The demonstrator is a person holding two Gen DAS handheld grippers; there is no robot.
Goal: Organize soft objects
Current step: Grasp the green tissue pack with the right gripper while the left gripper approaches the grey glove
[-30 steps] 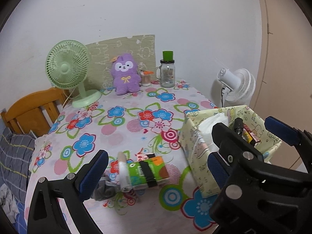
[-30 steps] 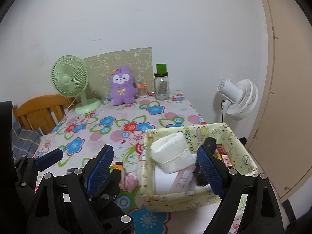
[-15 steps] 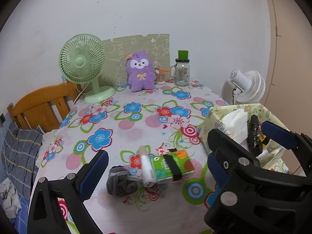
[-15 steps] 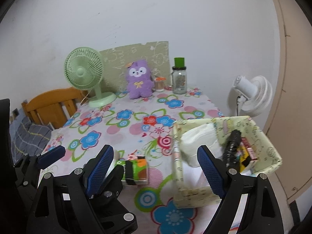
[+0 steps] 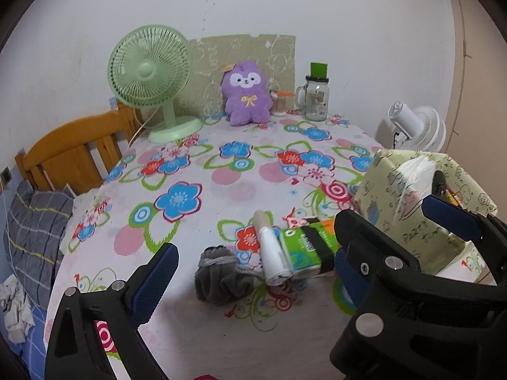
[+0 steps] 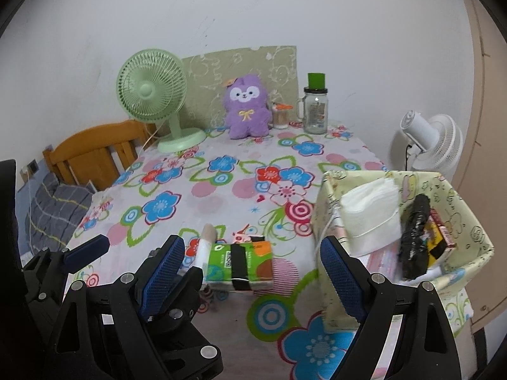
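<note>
Tissue pack [image 6: 238, 265] sits near the table's [image 5: 196, 199] front edge, between grey sock ball [image 5: 221, 277] and fabric bin [image 6: 456, 221], so with my right gripper [image 6: 250, 280] wide open and empty, I'd square both pads across its banded middle before squeezing.

A home bedroom: wooden bed frame [image 5: 73, 155], plush toy [image 5: 247, 93], floral-clothed table [image 5: 221, 190].
</note>
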